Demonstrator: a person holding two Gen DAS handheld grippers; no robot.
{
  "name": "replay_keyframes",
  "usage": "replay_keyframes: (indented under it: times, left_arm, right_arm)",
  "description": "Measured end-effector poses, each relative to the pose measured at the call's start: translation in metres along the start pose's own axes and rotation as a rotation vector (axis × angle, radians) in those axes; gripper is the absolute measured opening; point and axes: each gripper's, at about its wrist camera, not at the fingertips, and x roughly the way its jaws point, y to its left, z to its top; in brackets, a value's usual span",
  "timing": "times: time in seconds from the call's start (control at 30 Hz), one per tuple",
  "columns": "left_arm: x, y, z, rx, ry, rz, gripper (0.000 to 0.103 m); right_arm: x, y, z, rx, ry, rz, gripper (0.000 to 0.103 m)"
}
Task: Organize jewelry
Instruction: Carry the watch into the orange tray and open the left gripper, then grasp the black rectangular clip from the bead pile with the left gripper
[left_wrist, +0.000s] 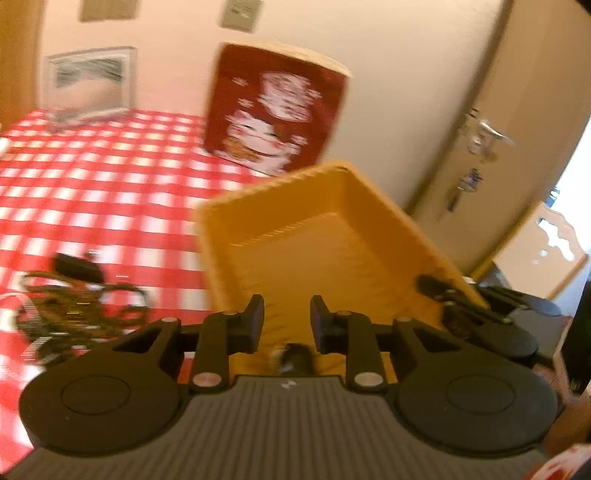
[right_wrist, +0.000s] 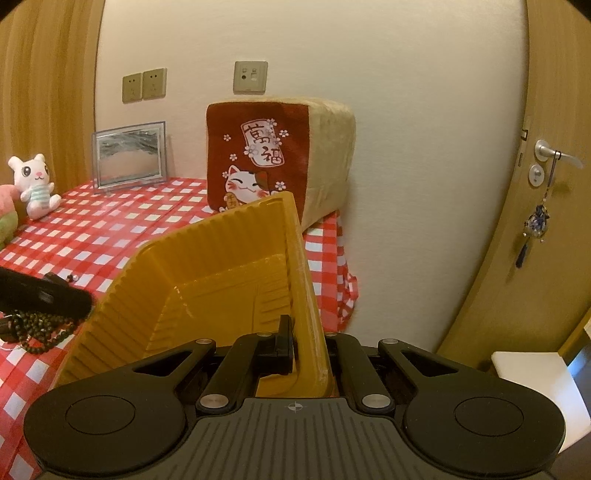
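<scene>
- Holding the yellow tray (right_wrist: 207, 280) by its right-hand rim, the right gripper (right_wrist: 295, 343) has its jaws clamped tight on the thin plastic wall, and the tray is tipped up with its far end raised off the red-checked tablecloth (right_wrist: 110, 229).
- Left gripper (left_wrist: 287, 325) stands partly open with nothing between its fingers; it hangs over the tray's near end, pointing along the tray's length.
- A small dark item (left_wrist: 293, 360) lies just below that gripper at the tray's near end; it is too blurred to name.
- Jewelry to be sorted, a tangle of dark bead strands (left_wrist: 74, 310), lies on the cloth to the left of the tray near the tabletop's front edge. The left hand is the nearer one; my judgement is that the next reach must swing left, away from the tray.
- The tray's long axis runs away from the person, toward the lucky-cat cushion (right_wrist: 258, 158) at the back right corner.
- Open cloth spreads left and behind the beads, up to a sand-picture frame (right_wrist: 129, 155) and a plush bunny (right_wrist: 35, 184) at the far edge.
- The tray sits close to the table's right edge, where the cloth drops away, so little room is spare on that side.
</scene>
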Motion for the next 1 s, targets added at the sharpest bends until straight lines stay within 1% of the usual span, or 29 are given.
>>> replay_keyframes:
  times: [0.13,0.27,0.33,0.4,0.5,0.67,0.73,0.8,1.0]
  left_arm:
    - [-0.023,0.034,-0.008,-0.02,-0.008,0.142,0.024]
    - [-0.035,0.073,-0.023,-0.056,0.027,0.281,0.024]
    - [-0.039,0.09,-0.028,-0.07,0.05,0.333,0.024]
    - [-0.043,0.103,-0.031,-0.084,0.055,0.359,0.024]
    - [-0.043,0.117,-0.03,-0.068,0.056,0.379,0.026]
    - [-0.028,0.123,-0.021,-0.009,0.055,0.373,0.038]
    - [-0.019,0.125,-0.015,0.01,0.052,0.355,0.045]
    - [-0.01,0.126,-0.009,0.029,0.053,0.341,0.059]
    - [0.019,0.134,0.011,0.089,0.045,0.312,0.081]
  right_arm:
    - [0.002,-0.001,0.001,-0.002,-0.003,-0.005,0.004]
    - [0.001,0.001,0.0,-0.003,-0.009,-0.017,0.004]
    - [0.001,0.003,0.001,-0.006,-0.014,-0.026,0.004]
    - [0.0,0.005,0.001,-0.007,-0.023,-0.043,0.004]
    - [0.002,0.007,0.003,0.002,-0.029,-0.083,0.004]
    - [0.009,0.008,0.007,0.034,-0.027,-0.111,0.004]
    - [0.012,0.011,0.009,0.037,-0.027,-0.119,0.004]
    - [0.016,0.015,0.01,0.041,-0.028,-0.127,0.004]
    - [0.029,0.026,0.016,0.047,-0.026,-0.142,0.004]
